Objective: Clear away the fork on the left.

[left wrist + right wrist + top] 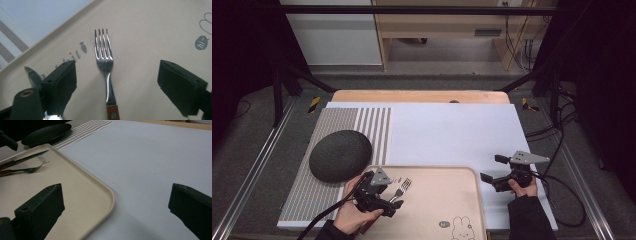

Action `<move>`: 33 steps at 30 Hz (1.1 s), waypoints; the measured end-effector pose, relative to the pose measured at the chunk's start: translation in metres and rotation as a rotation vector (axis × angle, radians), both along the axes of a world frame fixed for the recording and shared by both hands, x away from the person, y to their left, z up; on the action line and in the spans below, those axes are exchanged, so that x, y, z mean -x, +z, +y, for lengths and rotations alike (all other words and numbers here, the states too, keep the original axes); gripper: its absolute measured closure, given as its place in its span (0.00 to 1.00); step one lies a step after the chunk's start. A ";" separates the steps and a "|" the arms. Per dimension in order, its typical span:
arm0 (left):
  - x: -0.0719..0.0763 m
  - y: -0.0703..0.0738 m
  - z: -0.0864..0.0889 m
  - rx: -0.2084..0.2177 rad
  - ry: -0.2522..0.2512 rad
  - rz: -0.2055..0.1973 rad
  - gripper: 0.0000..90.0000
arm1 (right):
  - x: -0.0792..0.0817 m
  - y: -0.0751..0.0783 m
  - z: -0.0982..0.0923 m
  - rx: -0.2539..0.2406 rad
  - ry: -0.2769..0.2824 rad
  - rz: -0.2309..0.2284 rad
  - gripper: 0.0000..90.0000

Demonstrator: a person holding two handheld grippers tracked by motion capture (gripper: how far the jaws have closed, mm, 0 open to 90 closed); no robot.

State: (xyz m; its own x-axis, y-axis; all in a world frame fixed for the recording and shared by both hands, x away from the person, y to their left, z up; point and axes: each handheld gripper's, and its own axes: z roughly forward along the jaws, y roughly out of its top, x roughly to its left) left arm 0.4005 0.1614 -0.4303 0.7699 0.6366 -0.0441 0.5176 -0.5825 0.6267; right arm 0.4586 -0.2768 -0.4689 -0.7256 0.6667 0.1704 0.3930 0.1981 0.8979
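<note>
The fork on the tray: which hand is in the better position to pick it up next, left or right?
Left. The left gripper is over the tray with the fork lying between its open jaws. The right gripper is open beside the tray, above the white sheet, farther from the fork.

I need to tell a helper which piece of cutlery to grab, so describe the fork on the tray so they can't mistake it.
Find the beige rectangular tray with a rabbit drawing at the table's near edge. On its left part, between the open jaws of the left gripper, lies a shiny four-tined metal fork with a brown wooden handle. The knife with a serrated blade beside it has no tines.
</note>
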 end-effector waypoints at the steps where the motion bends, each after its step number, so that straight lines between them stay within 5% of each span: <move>1: 0.000 -0.001 -0.001 0.003 -0.002 0.004 0.19 | 0.000 0.000 0.000 0.000 -0.001 0.001 0.00; 12: -0.001 -0.004 -0.003 0.039 0.008 0.031 0.37 | 0.000 0.000 0.000 0.003 0.000 0.003 0.00; 33: -0.002 -0.019 -0.010 -0.018 0.008 0.059 0.84 | 0.000 0.000 0.000 0.002 0.003 0.002 0.00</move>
State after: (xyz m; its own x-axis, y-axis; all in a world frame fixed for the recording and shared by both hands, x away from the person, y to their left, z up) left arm 0.4026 0.1514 -0.4498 0.7609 0.6442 -0.0782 0.5585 -0.5888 0.5843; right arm 0.4585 -0.2764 -0.4692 -0.7272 0.6649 0.1705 0.3944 0.2014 0.8966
